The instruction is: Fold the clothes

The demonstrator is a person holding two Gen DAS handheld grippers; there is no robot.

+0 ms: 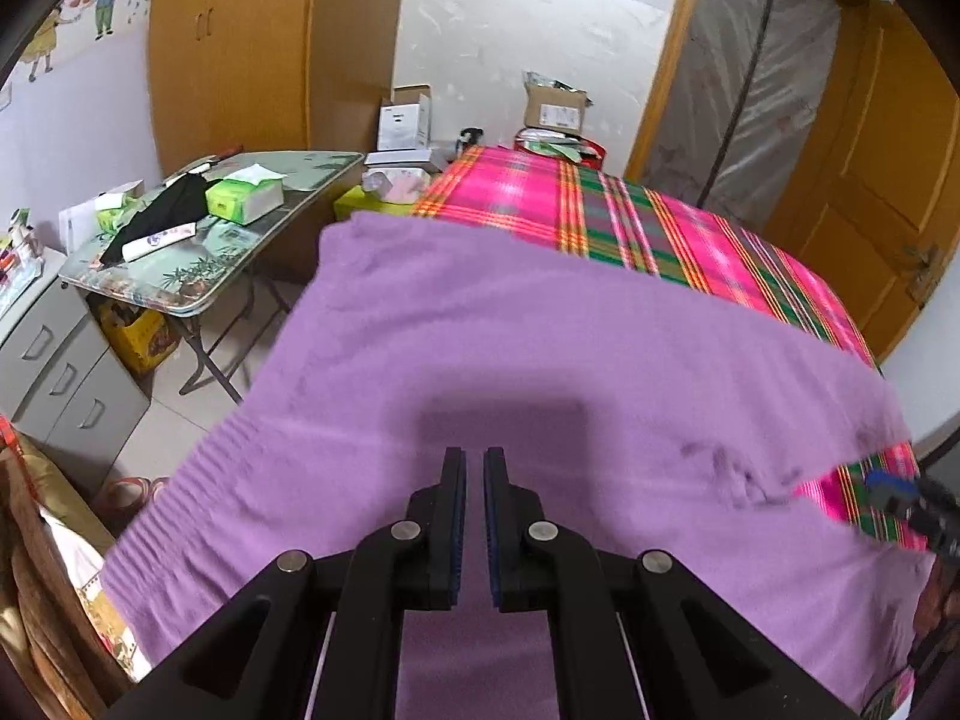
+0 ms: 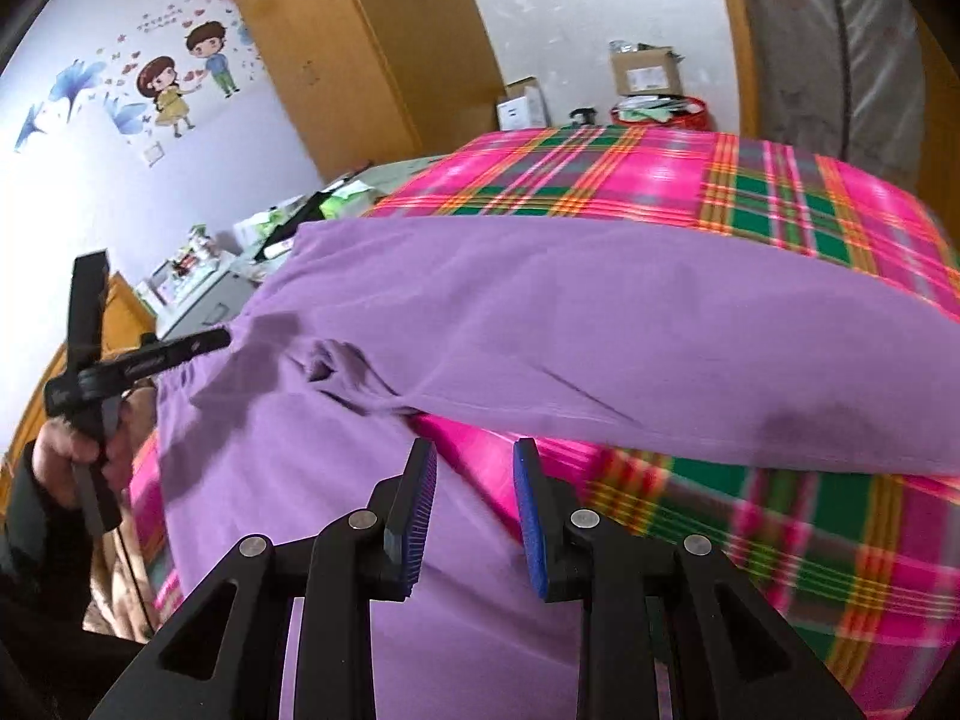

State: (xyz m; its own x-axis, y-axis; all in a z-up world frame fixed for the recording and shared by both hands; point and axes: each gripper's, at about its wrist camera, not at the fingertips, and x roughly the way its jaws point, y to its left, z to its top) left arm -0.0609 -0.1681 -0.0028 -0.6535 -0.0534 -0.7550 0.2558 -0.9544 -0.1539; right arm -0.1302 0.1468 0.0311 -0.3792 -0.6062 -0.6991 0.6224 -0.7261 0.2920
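A purple knit sweater (image 1: 540,360) lies spread on a bed with a pink and green plaid cover (image 1: 630,210). My left gripper (image 1: 475,462) hovers just above the sweater's body, its jaws nearly closed with a thin gap and nothing between them. In the right wrist view the sweater (image 2: 570,312) has one sleeve stretched to the right, bunched at the armpit. My right gripper (image 2: 474,456) is open and empty above the sweater's edge near that armpit. The left gripper (image 2: 150,360) shows at the sweater's left side, and the right gripper's tip (image 1: 912,504) shows at the left view's right edge.
A folding table (image 1: 198,228) with tissue packs and a black cloth stands left of the bed, beside grey drawers (image 1: 60,360). Cardboard boxes (image 1: 552,108) sit beyond the bed's far end. A wooden wardrobe (image 1: 240,48) and a wooden door (image 1: 870,180) flank the room.
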